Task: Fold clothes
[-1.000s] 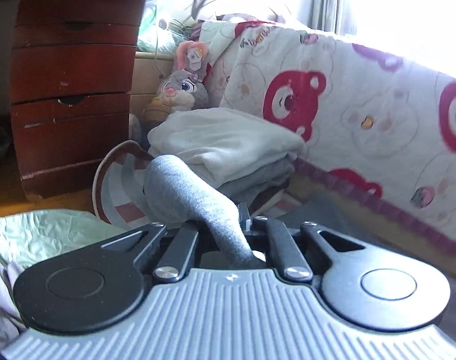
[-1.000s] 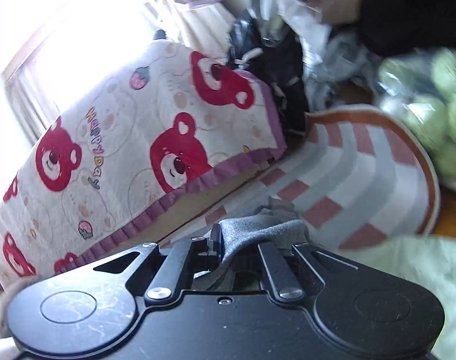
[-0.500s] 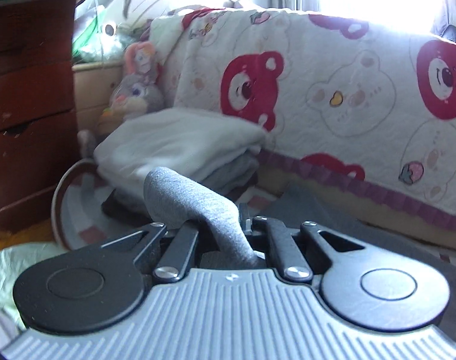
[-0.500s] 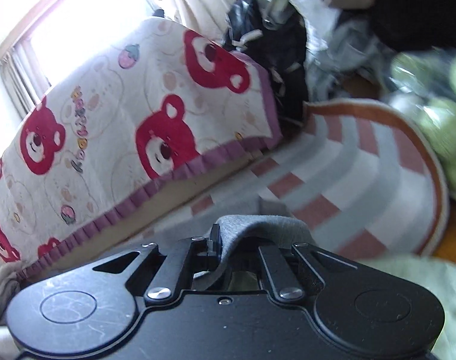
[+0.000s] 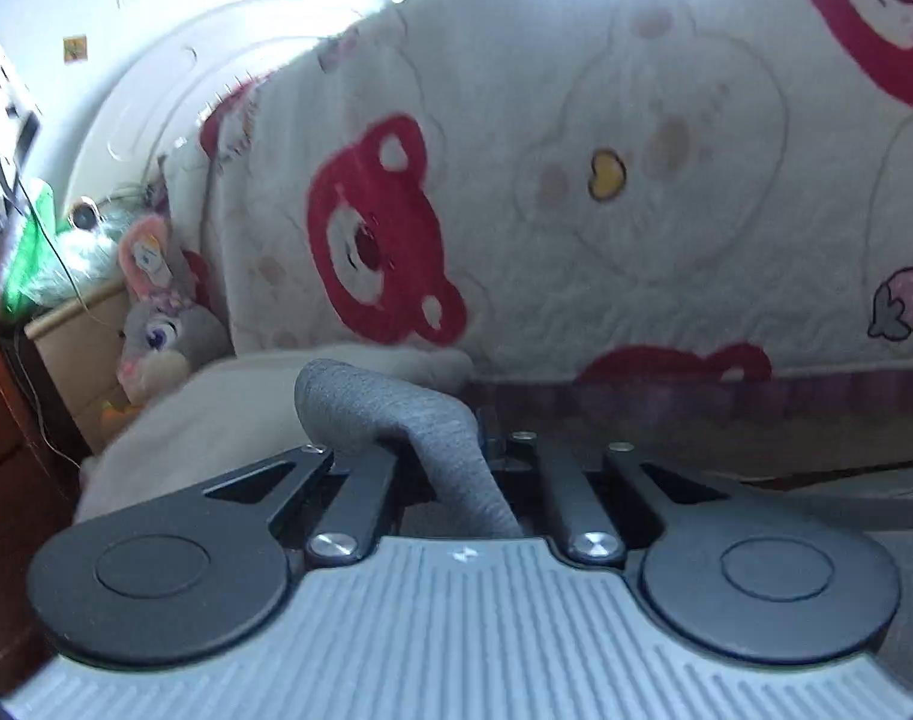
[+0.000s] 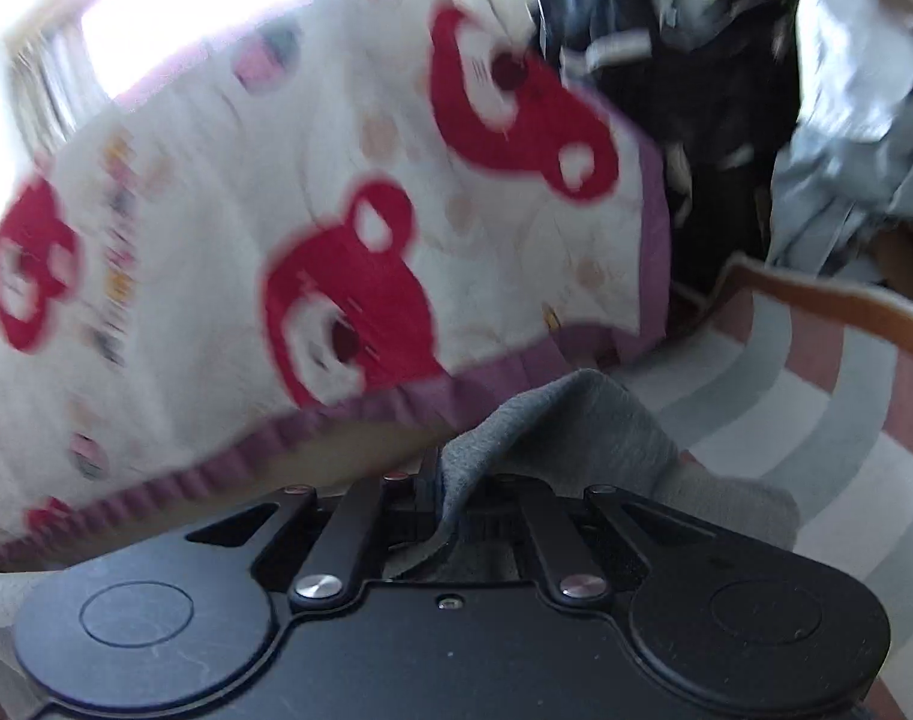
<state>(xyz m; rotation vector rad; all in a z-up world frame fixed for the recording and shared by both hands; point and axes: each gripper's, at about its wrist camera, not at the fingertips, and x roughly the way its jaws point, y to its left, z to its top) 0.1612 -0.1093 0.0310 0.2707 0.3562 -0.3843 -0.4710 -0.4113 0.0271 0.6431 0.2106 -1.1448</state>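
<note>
1. Both claws grip the same grey garment [image 5: 396, 420]: the left claw [image 5: 486, 450] is clenched on a rolled grey edge that arches up and to the left over its linkage, and the right claw [image 6: 456, 492] is clenched on a bunched grey corner [image 6: 552, 426] that spills to its right.

2. Over the last second both views have swung. The left wrist view, which took in a dark wooden dresser and the striped rug, now looks almost squarely at the bear-print quilt [image 5: 576, 210], with the dresser only a sliver at the left edge. The stack of folded clothes [image 5: 216, 420] has dropped low in that view and sits just behind the grey roll, with a stuffed toy [image 5: 156, 330] beyond it.

3. The right wrist view is blurred with motion; the quilt fills more of it, and the striped rug [image 6: 816, 396] has slid toward the right.

4. The grips themselves have not changed, so the garment appears to be carried, held at two points, toward the quilt side of the scene; whether a fold is being laid cannot be told.
</note>
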